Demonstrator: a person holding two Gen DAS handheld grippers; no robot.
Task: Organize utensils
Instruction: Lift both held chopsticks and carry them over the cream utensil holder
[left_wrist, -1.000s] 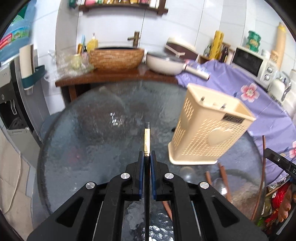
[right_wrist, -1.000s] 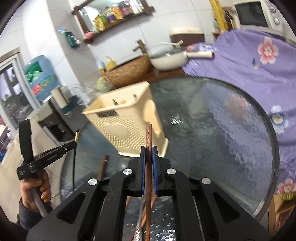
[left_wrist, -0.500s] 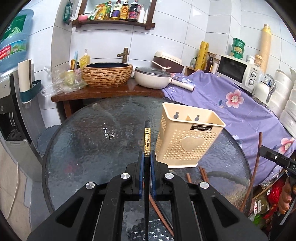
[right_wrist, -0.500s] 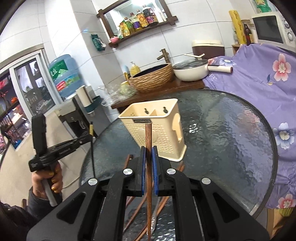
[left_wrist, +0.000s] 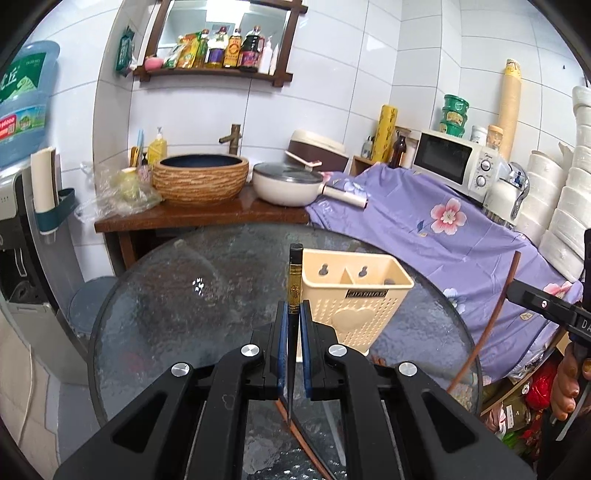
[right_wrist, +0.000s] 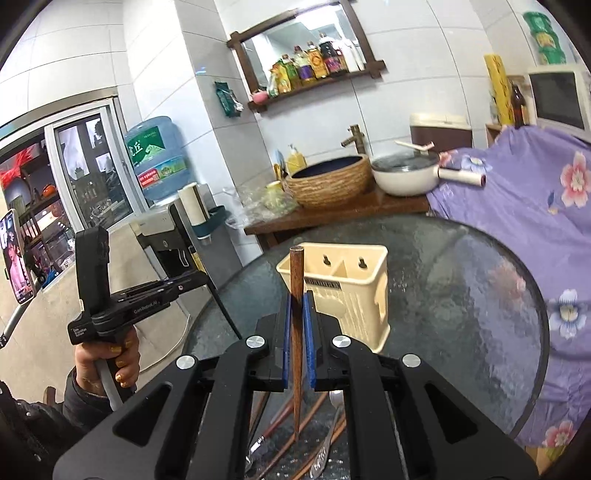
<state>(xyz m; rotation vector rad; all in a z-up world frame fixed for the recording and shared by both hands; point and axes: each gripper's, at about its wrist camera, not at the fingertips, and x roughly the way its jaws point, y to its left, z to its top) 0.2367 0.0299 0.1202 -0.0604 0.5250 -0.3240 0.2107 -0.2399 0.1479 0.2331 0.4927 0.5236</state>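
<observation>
Your left gripper (left_wrist: 294, 325) is clamped on a black chopstick with a gold band (left_wrist: 295, 284), raised above the glass desk (left_wrist: 166, 314) just left of the cream utensil holder (left_wrist: 354, 299), tilted gently down. Your right gripper (right_wrist: 297, 325) pinches a brown wooden chopstick (right_wrist: 296, 280) in front of the holder. Loose chopsticks (right_wrist: 284, 417) and a spoon (right_wrist: 327, 439) lie on the desk nearer you than the holder.
</observation>
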